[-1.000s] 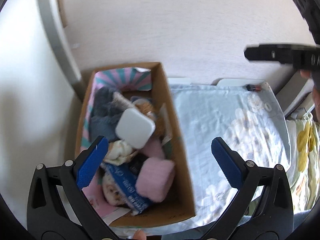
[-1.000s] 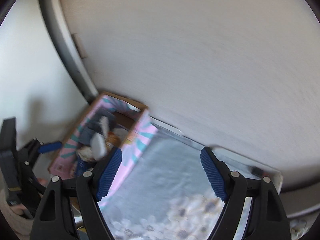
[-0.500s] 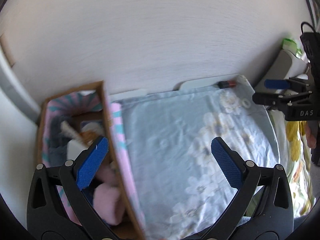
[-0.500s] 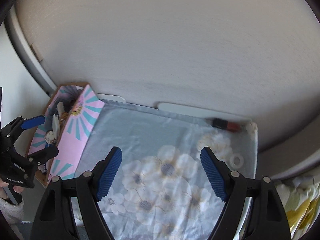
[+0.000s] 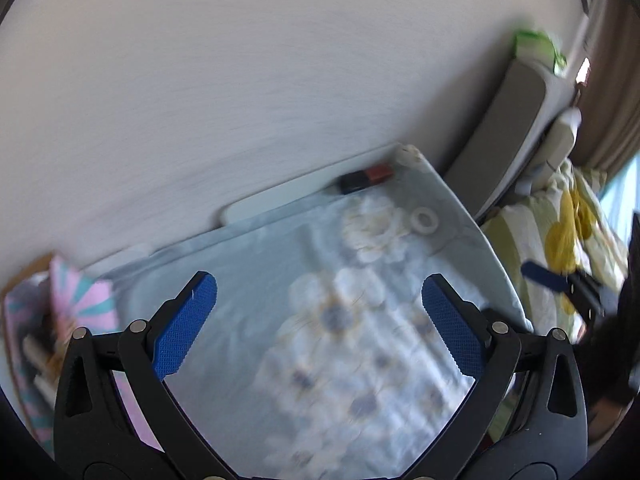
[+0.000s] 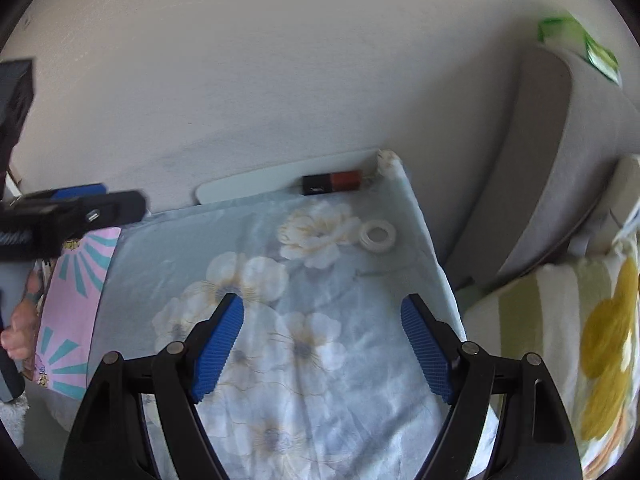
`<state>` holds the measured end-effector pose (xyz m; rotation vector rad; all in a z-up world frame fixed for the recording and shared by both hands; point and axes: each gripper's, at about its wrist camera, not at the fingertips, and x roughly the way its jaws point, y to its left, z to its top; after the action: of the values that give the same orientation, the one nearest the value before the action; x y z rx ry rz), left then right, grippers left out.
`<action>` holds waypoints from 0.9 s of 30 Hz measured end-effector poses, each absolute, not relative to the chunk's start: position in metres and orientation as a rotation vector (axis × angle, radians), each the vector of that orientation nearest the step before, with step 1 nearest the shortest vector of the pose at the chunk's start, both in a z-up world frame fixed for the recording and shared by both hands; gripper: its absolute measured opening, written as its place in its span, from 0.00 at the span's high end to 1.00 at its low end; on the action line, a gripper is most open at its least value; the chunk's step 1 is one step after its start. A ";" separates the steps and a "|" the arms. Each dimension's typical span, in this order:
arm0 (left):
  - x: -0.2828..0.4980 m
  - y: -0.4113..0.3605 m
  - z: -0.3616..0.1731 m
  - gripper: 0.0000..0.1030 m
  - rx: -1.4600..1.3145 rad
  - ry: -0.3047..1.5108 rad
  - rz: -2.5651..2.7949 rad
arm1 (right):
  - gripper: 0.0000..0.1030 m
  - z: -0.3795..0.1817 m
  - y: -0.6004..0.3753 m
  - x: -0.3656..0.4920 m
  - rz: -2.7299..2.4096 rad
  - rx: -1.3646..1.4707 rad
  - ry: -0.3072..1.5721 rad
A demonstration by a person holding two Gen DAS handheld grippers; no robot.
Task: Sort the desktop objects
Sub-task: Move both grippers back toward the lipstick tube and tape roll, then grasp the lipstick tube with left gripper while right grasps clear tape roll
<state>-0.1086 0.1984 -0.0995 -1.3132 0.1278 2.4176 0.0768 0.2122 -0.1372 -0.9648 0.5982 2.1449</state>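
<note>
Both fingers were spread, empty | tape roll (image 6: 377, 236) and battery (image 6: 332, 183) sat upper centre | advice: right gripper (image 6: 322, 344) descends squarely over roll.

The left gripper (image 5: 320, 322) is wide open above the flowery blue cloth (image 5: 340, 320); a small white tape ring (image 5: 425, 220) lies ahead, slightly right.

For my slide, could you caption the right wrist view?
Open right claw above floral cloth, facing tape roll.
</note>
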 end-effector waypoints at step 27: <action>-0.262 0.353 -0.233 0.02 -1.710 -0.007 2.486 | 0.24 -0.216 0.254 0.064 2.138 -0.864 0.491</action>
<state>-0.2624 0.3525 -0.2333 -1.7098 -0.0069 2.4865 0.0638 0.2539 -0.2158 -0.8637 0.4910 2.1377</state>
